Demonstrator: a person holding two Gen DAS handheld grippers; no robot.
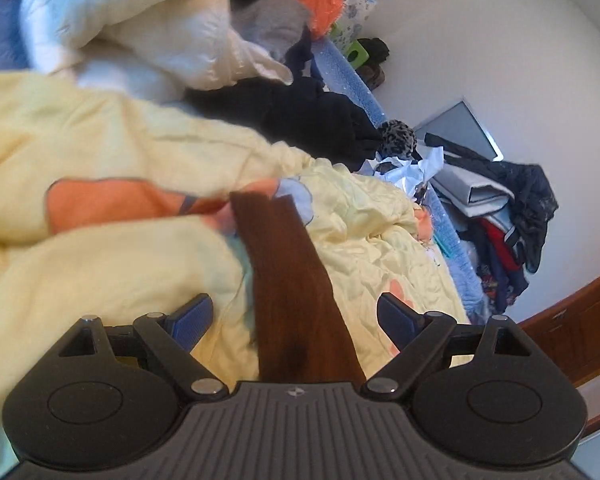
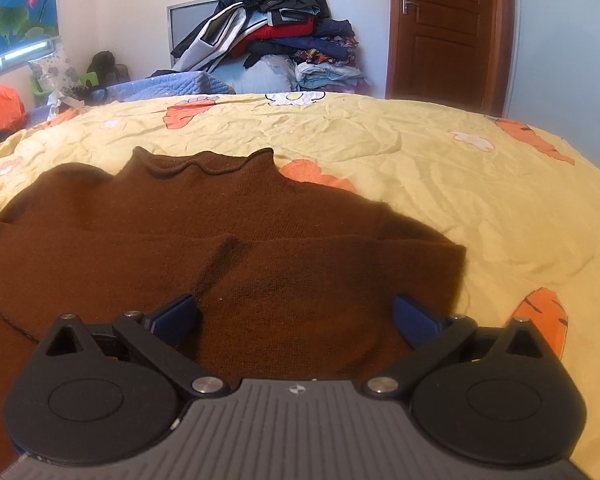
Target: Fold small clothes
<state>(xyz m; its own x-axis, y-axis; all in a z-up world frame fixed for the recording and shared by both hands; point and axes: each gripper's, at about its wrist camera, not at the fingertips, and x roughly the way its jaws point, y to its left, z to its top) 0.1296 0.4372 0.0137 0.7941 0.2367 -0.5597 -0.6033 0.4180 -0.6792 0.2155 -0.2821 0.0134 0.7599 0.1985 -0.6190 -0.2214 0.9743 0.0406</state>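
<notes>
Lying flat, brown sweater (image 2: 220, 240) leaves quilt (image 2: 460, 184) rightward.

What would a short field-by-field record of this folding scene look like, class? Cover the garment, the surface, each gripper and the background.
garment: brown sweater, lying on the bed, one part already folded across its body
sleeve: a brown strip runs forward between the left gripper's fingers
surface: yellow quilt with orange carrot prints
left gripper: open, nothing gripped
right gripper: open, over the sweater's lower part
background: pile of clothes by the wall, wooden door
</notes>
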